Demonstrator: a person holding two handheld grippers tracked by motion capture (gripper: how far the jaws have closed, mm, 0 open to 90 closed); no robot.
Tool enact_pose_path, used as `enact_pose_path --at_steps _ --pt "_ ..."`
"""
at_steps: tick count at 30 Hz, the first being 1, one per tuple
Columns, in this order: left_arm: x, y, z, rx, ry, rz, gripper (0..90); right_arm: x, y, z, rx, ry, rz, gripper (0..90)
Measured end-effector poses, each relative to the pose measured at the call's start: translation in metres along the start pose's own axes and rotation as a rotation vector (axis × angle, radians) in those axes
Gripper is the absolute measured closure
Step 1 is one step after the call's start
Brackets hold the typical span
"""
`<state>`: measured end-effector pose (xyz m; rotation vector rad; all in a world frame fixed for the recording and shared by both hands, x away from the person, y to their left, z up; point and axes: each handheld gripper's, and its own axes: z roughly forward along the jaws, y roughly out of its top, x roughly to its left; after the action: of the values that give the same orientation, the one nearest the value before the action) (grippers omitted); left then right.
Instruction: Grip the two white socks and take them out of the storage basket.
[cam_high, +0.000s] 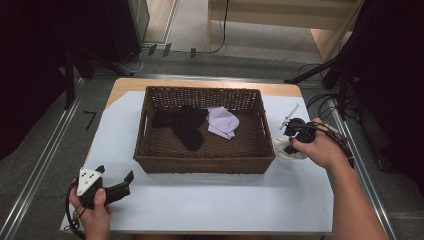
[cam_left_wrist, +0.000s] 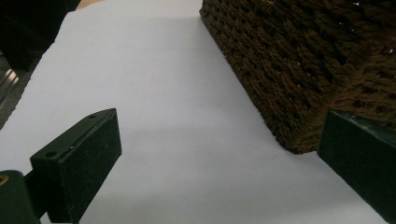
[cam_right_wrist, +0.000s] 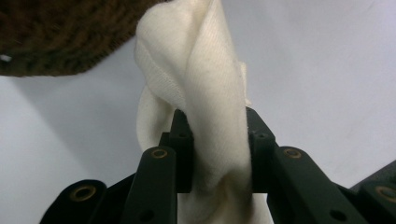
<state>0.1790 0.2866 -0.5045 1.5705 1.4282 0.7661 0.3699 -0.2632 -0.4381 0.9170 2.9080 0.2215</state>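
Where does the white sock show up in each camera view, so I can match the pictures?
High view: the white sock lies right of the wicker basket, under the right hand-held gripper.
Left gripper view: not in it; here the basket's corner stands on the white sheet.
Right gripper view: centre of the picture, the sock is pinched between the black jaws.
Shared landmark: the brown wicker basket, top left in the right gripper view.

A white sheet (cam_high: 210, 195) was laid over the wooden bench (cam_high: 200, 82); on it a brown wicker basket (cam_high: 205, 162) was set, with a cream cloth (cam_high: 290, 148), apparently touching the sheet, beside it.
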Motion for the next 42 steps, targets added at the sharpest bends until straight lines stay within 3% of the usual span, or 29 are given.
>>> enact_pose_path --at_steps 5,6,7,9,12,14,16,18,21,22,26,27,29,32,36,38,42 --pt "0.0 0.0 0.0 -0.001 -0.001 -0.001 0.6 -0.001 -0.006 0.015 0.018 -0.014 0.025 67.0" --pt "0.0 0.0 0.0 0.0 -0.001 0.0 0.6 -0.003 -0.01 0.021 0.018 0.008 0.059 58.6" --pt "0.0 0.0 0.0 -0.002 -0.001 -0.002 0.6 -0.003 -0.01 0.021 0.018 0.008 0.059 58.6" --pt "0.0 0.0 0.0 -0.003 -0.001 -0.002 0.6 -0.002 -0.015 0.025 0.018 -0.021 0.069 43.5" --pt "0.0 0.0 0.0 -0.004 -0.003 -0.003 0.6 -0.002 -0.021 0.024 -0.032 -0.064 0.099 20.6" --pt "0.0 0.0 0.0 -0.005 -0.003 -0.003 0.6 -0.001 -0.025 0.023 -0.063 -0.095 0.116 13.0" --pt "0.0 0.0 0.0 -0.004 -0.003 -0.002 0.6 -0.001 -0.027 0.021 -0.076 -0.107 0.124 12.7" --pt "0.0 0.0 0.0 -0.002 -0.001 -0.002 0.6 -0.001 -0.034 0.017 -0.145 -0.113 0.183 7.7" --pt "0.0 0.0 0.0 -0.002 -0.002 -0.001 0.5 -0.001 -0.038 0.016 -0.167 -0.113 0.21 3.5" --pt "0.0 0.0 0.0 -0.003 -0.002 -0.002 0.6 0.0 -0.042 0.016 -0.187 -0.136 0.234 0.0" --pt "0.0 0.0 0.0 -0.001 -0.001 0.002 0.6 0.003 -0.049 0.015 -0.226 -0.153 0.267 0.0" --pt "0.0 0.0 0.0 -0.002 -0.002 0.003 0.6 0.006 -0.054 0.016 -0.269 -0.158 0.293 0.0" --pt "0.0 0.0 0.0 -0.002 -0.002 0.002 0.6 0.008 -0.056 0.016 -0.287 -0.159 0.307 0.0" --pt "0.0 0.0 0.0 -0.002 -0.002 0.003 0.6 0.014 -0.068 0.019 -0.371 -0.166 0.356 0.0" --pt "0.0 0.0 0.0 -0.004 -0.002 0.002 0.6 0.019 -0.078 0.024 -0.412 -0.183 0.406 0.0" --pt "0.0 0.0 0.0 -0.004 -0.003 0.001 0.6 0.025 -0.09 0.027 -0.471 -0.186 0.441 0.0" --pt "0.0 0.0 0.0 -0.004 -0.003 0.002 0.6 0.031 -0.099 0.029 -0.519 -0.181 0.47 0.0"
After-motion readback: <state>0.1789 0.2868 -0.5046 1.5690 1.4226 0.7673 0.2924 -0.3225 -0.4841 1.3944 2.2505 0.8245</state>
